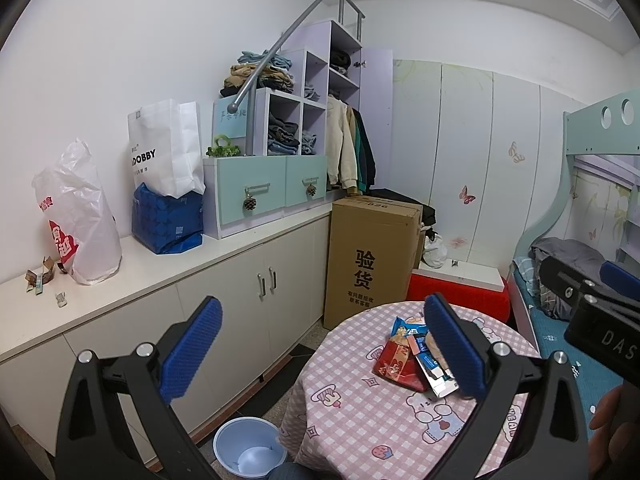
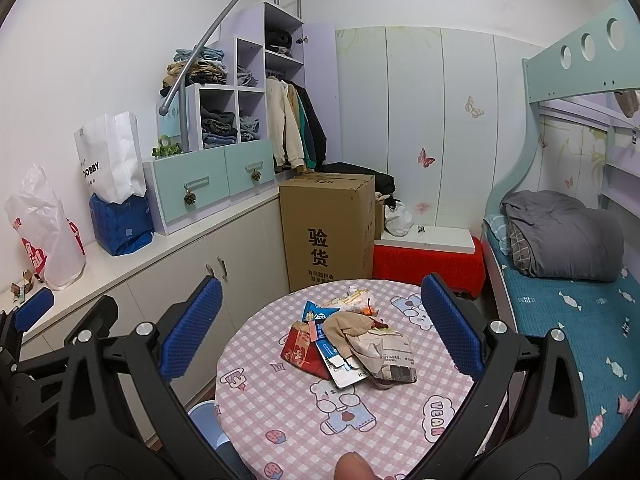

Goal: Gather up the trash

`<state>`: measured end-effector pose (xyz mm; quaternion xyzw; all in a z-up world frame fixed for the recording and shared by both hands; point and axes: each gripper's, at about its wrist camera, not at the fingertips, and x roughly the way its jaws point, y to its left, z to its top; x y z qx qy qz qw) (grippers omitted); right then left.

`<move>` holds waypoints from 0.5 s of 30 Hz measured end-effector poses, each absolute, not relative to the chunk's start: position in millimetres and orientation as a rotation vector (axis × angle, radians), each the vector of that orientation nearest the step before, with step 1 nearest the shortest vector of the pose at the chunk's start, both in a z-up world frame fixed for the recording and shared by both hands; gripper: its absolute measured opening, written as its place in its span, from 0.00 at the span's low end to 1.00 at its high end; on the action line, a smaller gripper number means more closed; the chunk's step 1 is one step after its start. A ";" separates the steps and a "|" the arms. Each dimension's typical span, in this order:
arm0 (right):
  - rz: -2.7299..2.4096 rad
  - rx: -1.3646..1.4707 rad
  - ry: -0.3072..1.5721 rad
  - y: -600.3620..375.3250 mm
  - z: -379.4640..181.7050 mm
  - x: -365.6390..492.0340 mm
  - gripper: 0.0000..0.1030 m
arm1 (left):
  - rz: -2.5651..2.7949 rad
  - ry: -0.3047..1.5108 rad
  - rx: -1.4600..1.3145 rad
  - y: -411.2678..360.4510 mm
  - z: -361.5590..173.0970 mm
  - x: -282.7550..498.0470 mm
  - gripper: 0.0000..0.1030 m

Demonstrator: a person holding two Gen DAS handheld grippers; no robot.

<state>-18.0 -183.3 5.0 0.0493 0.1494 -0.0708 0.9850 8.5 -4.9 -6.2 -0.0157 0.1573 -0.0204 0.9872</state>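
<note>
Left gripper (image 1: 320, 344) fills the bottom of its view, fingers spread wide with nothing between them, held above the table's (image 1: 352, 420) left edge. The trash pile (image 1: 412, 360) sits mid-table, partly hidden behind the right finger, and the blue bin (image 1: 250, 454) stands on the floor tight against the table's left side, with a narrow strip of floor between it and the cabinets (image 1: 224, 296). Over on the right wrist view, the right gripper (image 2: 322, 324) is also wide and empty, above the near rim, and the pile is well clear of every table edge, bare cloth all round it.
</note>
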 end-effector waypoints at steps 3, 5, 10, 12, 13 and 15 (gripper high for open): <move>-0.143 0.098 0.301 -183.0 5.0 -17.7 0.95 | -0.040 0.316 -0.030 -5.2 -6.2 8.9 0.96; -0.142 0.098 0.301 -183.0 5.5 -17.8 0.95 | -0.041 0.316 -0.032 -4.3 -6.2 8.4 0.96; -0.145 0.101 0.307 -186.3 -1.2 -16.4 0.95 | -0.042 0.319 -0.030 -4.8 -7.5 8.9 0.96; -0.149 0.103 0.315 -189.3 -6.6 -15.0 0.95 | -0.043 0.325 -0.027 -5.7 -8.7 11.1 0.96; -0.150 0.105 0.318 -191.0 -8.0 -13.3 0.95 | -0.043 0.329 -0.025 -6.1 -9.5 12.1 0.96; -0.157 0.111 0.329 -196.1 -13.7 -9.3 0.95 | -0.044 0.337 -0.020 -6.9 -10.8 16.1 0.96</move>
